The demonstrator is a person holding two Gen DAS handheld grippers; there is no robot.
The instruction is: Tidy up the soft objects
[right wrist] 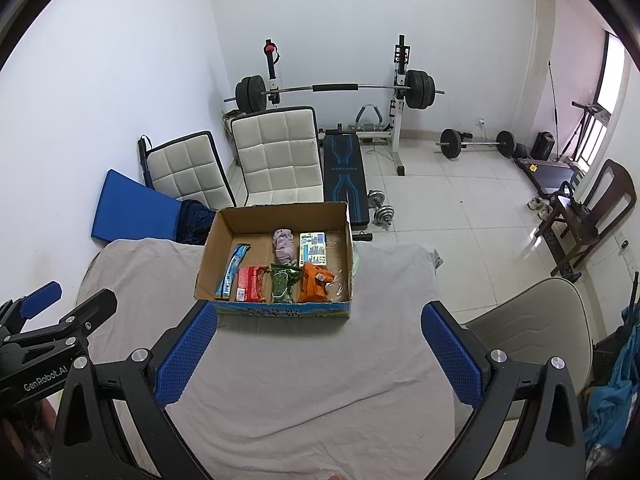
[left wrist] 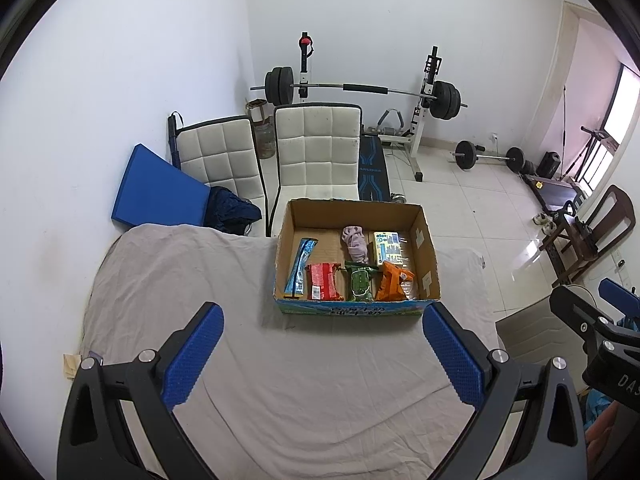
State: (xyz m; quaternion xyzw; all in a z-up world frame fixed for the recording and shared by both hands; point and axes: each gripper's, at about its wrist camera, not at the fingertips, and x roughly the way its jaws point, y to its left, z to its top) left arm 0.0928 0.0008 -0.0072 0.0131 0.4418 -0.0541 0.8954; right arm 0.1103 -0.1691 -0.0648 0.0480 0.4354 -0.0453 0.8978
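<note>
A cardboard box (left wrist: 426,248) stands at the far side of a table under a grey cloth (left wrist: 280,380). In it lie a blue packet (left wrist: 301,266), a red packet (left wrist: 322,280), a green packet (left wrist: 360,282), an orange packet (left wrist: 392,280), a pink cloth bundle (left wrist: 355,243) and a small carton (left wrist: 387,248). The box also shows in the right wrist view (right wrist: 208,256). My left gripper (left wrist: 324,320) is open and empty, near the box's front. My right gripper (right wrist: 320,320) is open and empty; it also shows at the right edge of the left wrist view (left wrist: 592,308).
Two white padded chairs (left wrist: 316,152) and a blue mat (left wrist: 156,188) stand behind the table. A barbell rack (left wrist: 360,92), a bench (right wrist: 344,172) and dumbbells (right wrist: 380,204) are on the tiled floor. A beige chair (right wrist: 532,320) is at the table's right.
</note>
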